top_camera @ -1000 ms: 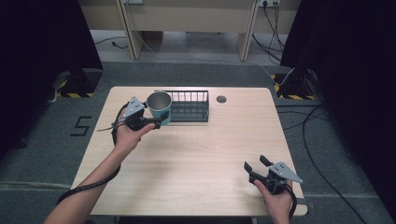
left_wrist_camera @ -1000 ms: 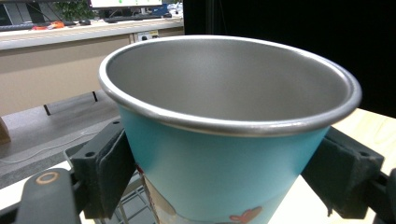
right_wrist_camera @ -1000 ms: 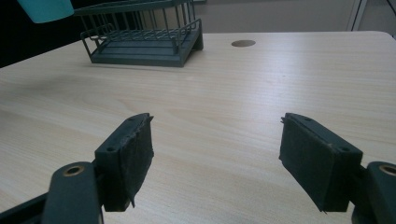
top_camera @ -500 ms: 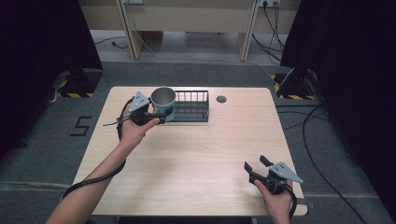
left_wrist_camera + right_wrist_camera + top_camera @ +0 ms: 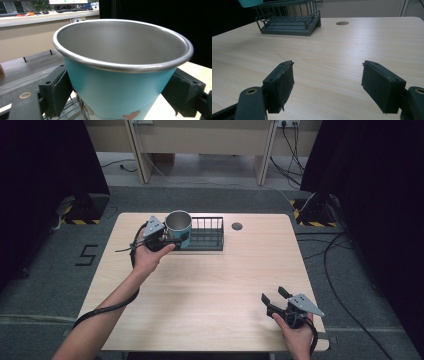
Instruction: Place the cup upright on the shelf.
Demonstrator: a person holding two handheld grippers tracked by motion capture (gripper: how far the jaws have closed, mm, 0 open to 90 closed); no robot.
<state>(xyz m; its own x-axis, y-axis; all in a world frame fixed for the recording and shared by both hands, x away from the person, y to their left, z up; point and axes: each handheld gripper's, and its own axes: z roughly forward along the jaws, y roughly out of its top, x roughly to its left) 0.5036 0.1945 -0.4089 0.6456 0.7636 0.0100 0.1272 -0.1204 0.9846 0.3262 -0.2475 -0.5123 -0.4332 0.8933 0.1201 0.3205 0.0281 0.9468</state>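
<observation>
Cup (image 5: 117, 82) empty, upright | held by left gripper (image 5: 172, 240) | over rack (image 5: 206, 236)

Cup (image 5: 178, 227) seemingly over rack's (image 5: 207, 239) left end

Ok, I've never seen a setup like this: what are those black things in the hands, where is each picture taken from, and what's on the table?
A person holds a hand-held claw in each hand. One picture looks down from above the table; the other two come from cameras riding on the claws. The left claw is shut on a teal cup with a bare metal inside, held at the left end of a dark wire rack; its two pads press the cup's sides. The right claw is open with nothing between its jaws, low at the table's near right. A small round dark spot sits beyond the rack.
</observation>
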